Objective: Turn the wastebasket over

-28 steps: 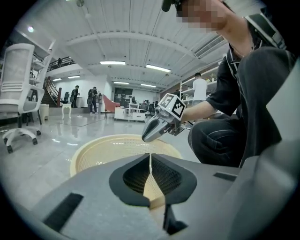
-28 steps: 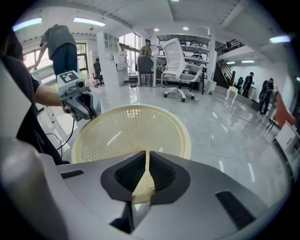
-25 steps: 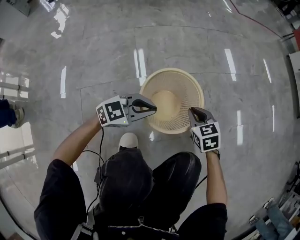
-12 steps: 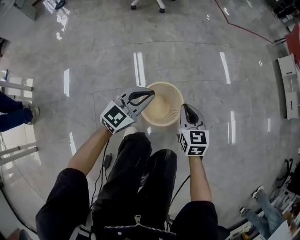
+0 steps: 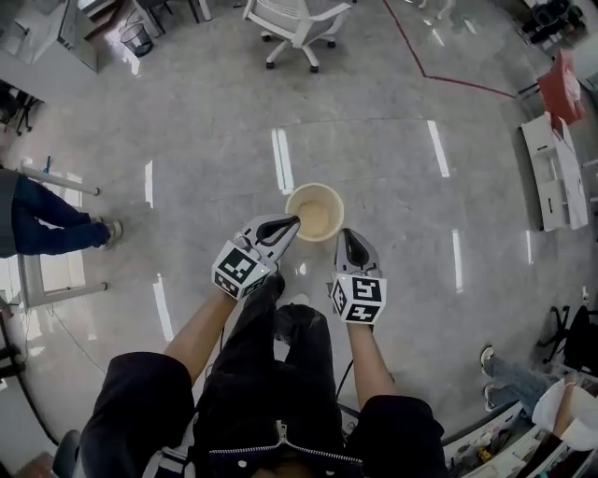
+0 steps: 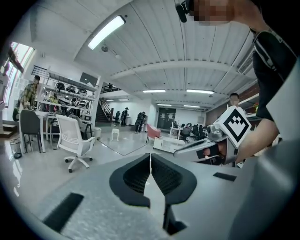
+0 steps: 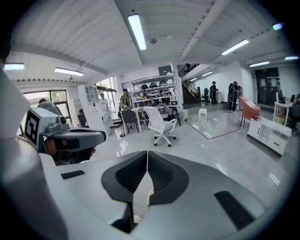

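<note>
Overhead, a glossy grey floor (image 5: 187,112) fills most of the head view, streaked with the reflections of ceiling lights. The person (image 5: 271,411) wearing the camera stands on it in dark clothes, both bare forearms stretched forward. A bystander's legs (image 5: 51,219) in blue trousers enter at the left edge, and a white office chair (image 5: 297,23) sits near the top.

A cream wastebasket (image 5: 315,212) stands upright on the floor just ahead of the person's feet, its open mouth facing up. It looks small, far below the hands. Nothing touches it.

Both tools are held well above it. In the head view the left gripper (image 5: 293,221) points toward the rim from the left, while the right gripper (image 5: 343,233) points at it from the lower right. Each carries its marker cube nearest the hand.

Each gripper view shows its dark ribbed fingers (image 6: 136,176) clenched, pads meeting along a thin seam with nothing between them, and the open office beyond.
</note>
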### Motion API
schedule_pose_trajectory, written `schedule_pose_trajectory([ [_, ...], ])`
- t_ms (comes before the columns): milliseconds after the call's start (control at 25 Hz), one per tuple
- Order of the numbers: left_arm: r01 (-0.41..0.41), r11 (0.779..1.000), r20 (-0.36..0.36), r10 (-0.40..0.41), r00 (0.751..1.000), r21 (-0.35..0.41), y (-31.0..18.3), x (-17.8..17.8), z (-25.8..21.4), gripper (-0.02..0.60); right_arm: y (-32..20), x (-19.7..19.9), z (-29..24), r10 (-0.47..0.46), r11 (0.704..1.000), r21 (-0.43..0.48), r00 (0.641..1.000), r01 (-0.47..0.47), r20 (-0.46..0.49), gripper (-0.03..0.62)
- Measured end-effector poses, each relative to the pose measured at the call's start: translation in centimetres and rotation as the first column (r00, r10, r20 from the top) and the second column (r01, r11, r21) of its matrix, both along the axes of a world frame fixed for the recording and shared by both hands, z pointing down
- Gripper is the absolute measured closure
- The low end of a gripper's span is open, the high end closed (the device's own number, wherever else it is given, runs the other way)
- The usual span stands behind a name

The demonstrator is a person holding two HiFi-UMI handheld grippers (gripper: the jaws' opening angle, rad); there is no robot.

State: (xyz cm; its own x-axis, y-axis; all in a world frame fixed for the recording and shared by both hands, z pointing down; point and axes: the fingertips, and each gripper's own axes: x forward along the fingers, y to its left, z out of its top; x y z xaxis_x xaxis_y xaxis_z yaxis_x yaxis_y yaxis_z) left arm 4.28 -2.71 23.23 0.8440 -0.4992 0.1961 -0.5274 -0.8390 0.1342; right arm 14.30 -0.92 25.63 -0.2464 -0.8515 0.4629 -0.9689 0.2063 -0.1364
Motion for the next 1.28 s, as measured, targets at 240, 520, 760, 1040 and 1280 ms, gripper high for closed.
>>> schedule_pose_trajectory([
  [240,0.072,0.997,-0.025,-0.072,0.997,0.006,5.9,-2.0,-7.8,0.568,5.5,-3.2,-9.1,0.022,0.997,0.074,1.0,-0.022,0.007,0.58],
  [520,0.14,0.99,-0.04,-0.14,0.989,0.001,11.1,-6.5,-10.5,0.568,10.7,-7.0,-13.6,0.019,0.991,0.136,1.0,-0.017,-0.014,0.583],
  [760,0.131,0.991,-0.025,-0.131,0.991,0.028,16.0,-10.3,-12.2,0.568,16.0,-10.7,-14.8,0.025,0.988,0.153,0.999,-0.019,-0.04,0.585],
  [1040,0.109,0.994,-0.052,-0.108,0.993,0.028,19.7,-11.4,-13.1,0.568,19.7,-12.9,-14.9,0.044,0.987,0.153,0.998,-0.038,-0.033,0.585],
  [1280,0.081,0.996,-0.049,-0.079,0.996,0.04,20.1,-13.3,-13.3,0.568,20.0,-15.5,-15.0,0.049,0.987,0.158,0.998,-0.043,-0.04,0.585],
])
